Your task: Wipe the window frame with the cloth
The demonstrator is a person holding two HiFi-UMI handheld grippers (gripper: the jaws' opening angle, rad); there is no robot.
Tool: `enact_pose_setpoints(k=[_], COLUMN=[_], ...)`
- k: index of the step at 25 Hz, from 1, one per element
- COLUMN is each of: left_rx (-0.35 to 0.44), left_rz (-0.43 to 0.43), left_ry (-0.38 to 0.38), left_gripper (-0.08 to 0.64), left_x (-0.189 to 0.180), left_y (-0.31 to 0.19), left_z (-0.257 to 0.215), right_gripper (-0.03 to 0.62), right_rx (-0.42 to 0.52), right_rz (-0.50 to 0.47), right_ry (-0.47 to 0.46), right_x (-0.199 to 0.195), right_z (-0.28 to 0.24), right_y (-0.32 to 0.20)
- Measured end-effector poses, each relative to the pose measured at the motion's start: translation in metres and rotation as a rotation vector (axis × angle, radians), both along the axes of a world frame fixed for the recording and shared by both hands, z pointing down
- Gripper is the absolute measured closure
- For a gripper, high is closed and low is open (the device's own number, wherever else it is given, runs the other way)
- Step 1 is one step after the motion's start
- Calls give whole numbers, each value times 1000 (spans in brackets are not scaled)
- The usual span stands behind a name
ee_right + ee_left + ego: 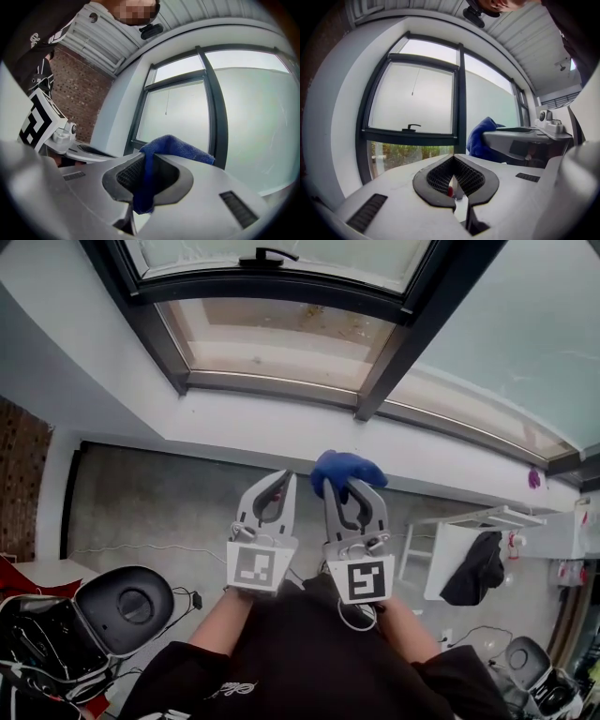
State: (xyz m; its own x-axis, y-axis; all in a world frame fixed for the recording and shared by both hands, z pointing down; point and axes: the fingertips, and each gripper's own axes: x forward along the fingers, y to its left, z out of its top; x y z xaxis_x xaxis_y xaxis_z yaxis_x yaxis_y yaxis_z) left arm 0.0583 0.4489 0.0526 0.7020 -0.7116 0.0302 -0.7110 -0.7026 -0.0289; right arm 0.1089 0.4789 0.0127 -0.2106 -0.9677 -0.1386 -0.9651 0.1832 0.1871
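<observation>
Fingers [438,177] of the left gripper [281,482] are pressed together on nothing. Only a red speck [450,191] shows through the slit between them, and it's too small to name. Right alongside at 3 o'clock, the right gripper [353,486] has its fingers [129,176] clamped on the cloth [343,467]. It's pinched at a fold, with a blue wad bulging past the tips at 12 o'clock and a tail drooping at 6 through the gap.

That cloth looks soft, light and floppy, so it should mould round the dark frame [382,371] easily. I reckon it could also drag out of a shallow pinch once it rubs. The hold near the middle looks sensible, because the wad out front should meet the metal before the hard tips do.

The frame sits further out at 12 o'clock, and the cloth is apart from it, so no wiping contact yet.

Hard to read is how much cloth sits inside the grip. The right gripper view cuts off the lower rail behind the gripper body, and the head view crops the frame's upper part.
</observation>
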Motion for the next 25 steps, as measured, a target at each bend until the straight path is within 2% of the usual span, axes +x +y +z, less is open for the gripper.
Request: enact_pose_setpoints(k=[3, 12, 17, 25], left_rx=[11, -2, -13, -14], left_rz=[-18, -84, -77, -62], left_ry=[-10, 7, -6, -24], left_gripper=[555, 555, 555, 555], left_x=[28, 77, 105, 124], left_y=[26, 47, 68, 87], left_z=[-5, -10, -2, 6], right_gripper=[558, 558, 558, 558], right_rx=[3, -41, -38, -30], right_rz=[-11, -40, -29, -14], right_ry=[-20, -88, -102, -110], right_x=[29, 78, 106, 127], right_z=[0, 19, 25, 31], right_y=[24, 38, 56, 75])
